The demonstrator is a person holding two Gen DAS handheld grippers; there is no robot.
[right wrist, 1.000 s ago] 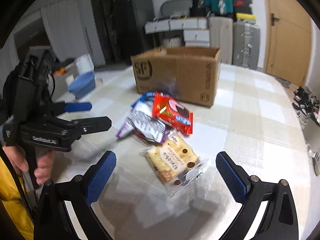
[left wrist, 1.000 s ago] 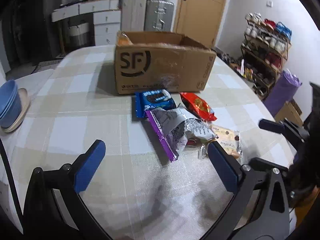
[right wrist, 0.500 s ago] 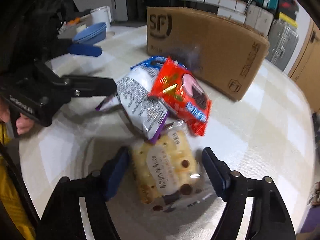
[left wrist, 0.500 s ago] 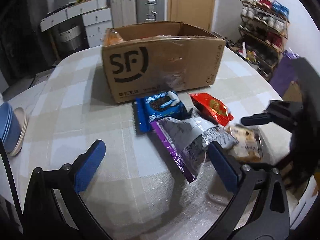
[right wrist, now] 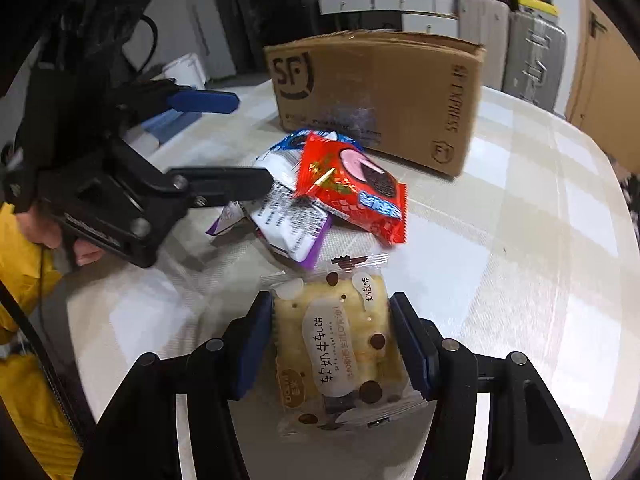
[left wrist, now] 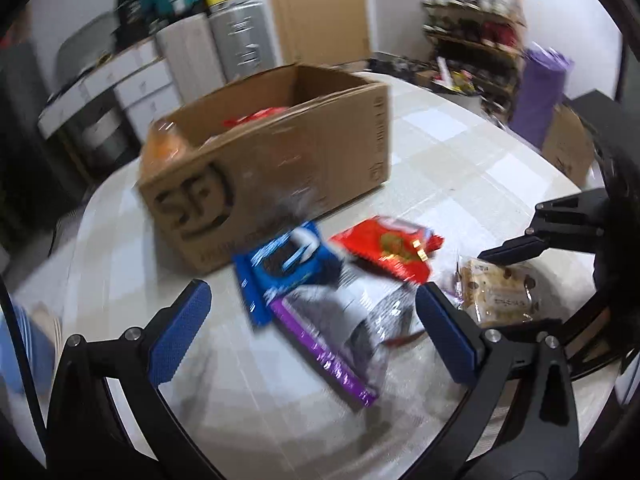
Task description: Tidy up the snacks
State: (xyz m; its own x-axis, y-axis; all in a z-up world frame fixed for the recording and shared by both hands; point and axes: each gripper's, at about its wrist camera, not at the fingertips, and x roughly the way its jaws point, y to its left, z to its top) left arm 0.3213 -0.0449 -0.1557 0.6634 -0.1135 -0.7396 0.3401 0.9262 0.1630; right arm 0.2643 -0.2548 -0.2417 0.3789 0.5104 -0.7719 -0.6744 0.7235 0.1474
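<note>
A clear pack of crackers [right wrist: 340, 344] lies on the table between the blue pads of my right gripper [right wrist: 332, 300]. Its jaws are closing and the pads touch the pack's two long sides. Beyond it, a red snack pack [right wrist: 348, 184] overlaps a silver-and-purple bag [right wrist: 288, 216], and a blue cookie pack [right wrist: 292, 142] peeks out behind. My left gripper [left wrist: 312, 296] hovers open over the silver-and-purple bag [left wrist: 344, 320], nothing between its pads. The brown cardboard box [left wrist: 280, 152] stands open behind the pile, with red and orange packs inside.
The checked table [right wrist: 520, 240] curves away to an edge on the right. Blurred blue bowls [left wrist: 24, 344] sit at the far left. A hand in a yellow sleeve [right wrist: 24, 264] holds the left gripper. Suitcases [left wrist: 240, 48] and a shoe rack [left wrist: 480, 32] stand behind.
My right gripper came down over the cracker pack and its jaws narrowed onto it. The left gripper swung in toward the pile and rolled; the box now appears tilted and closer.
</note>
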